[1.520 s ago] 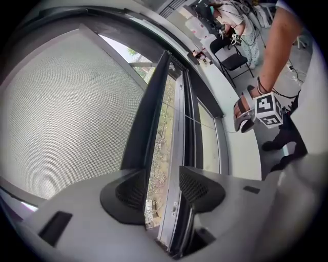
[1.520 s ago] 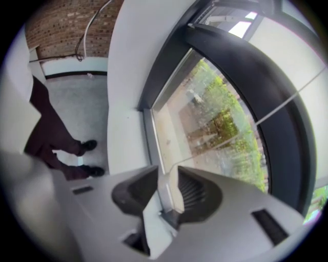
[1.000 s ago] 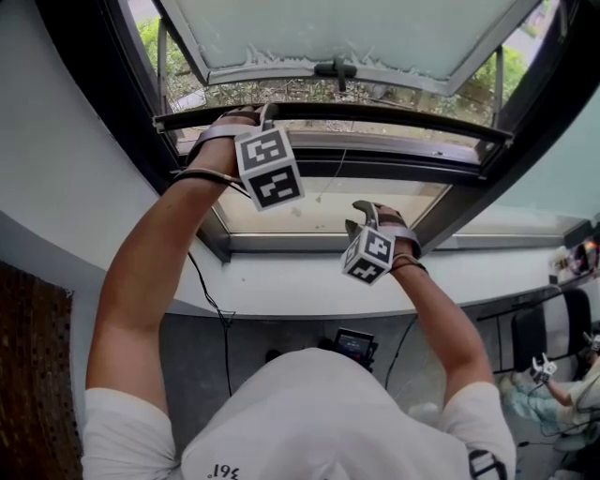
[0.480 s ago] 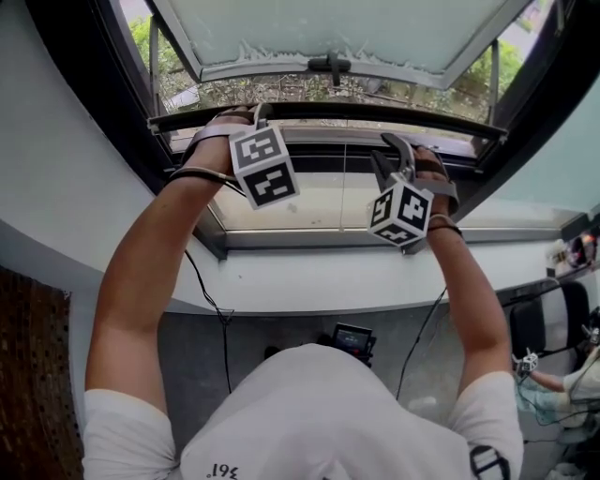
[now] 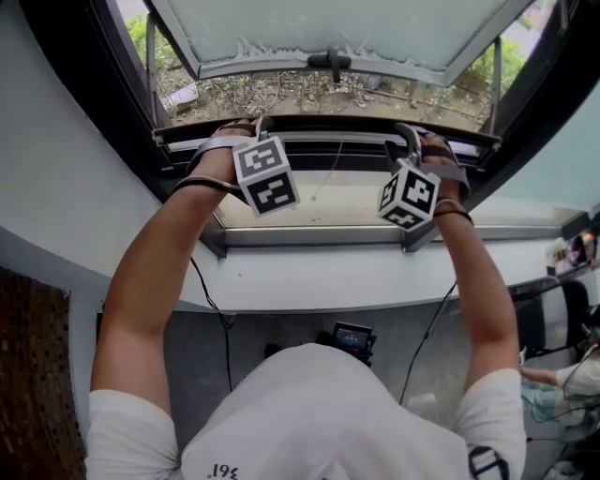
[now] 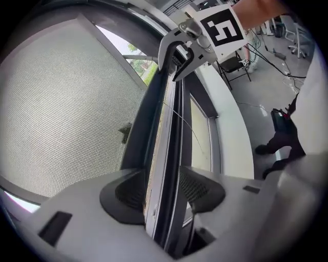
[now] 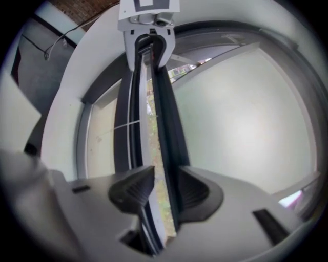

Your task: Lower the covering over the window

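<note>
- Gripping the covering's bottom bar at two places, we have the left gripper and the right gripper each clamped on it. The pads press from both sides and the bar runs straight out between the fingers.
- We judge the two holds are set well apart, one toward each end, so that the bar comes down level and does not skew in the frame.
- In the head view the bar sits between our fingertips, across the upper part of the window opening. The pane below the fingers is uncovered, so the lowering looks far from done.
- The open sash lies past the fingertips, outside, apart from the bar.
- The bar's long axis runs side to side across the window, and each gripper view looks along it to the other gripper.
- A fine mesh shows outside the left gripper's left finger. We take it for the covering's sheet, with its free edge, the bar, facing down toward the sill.
</note>
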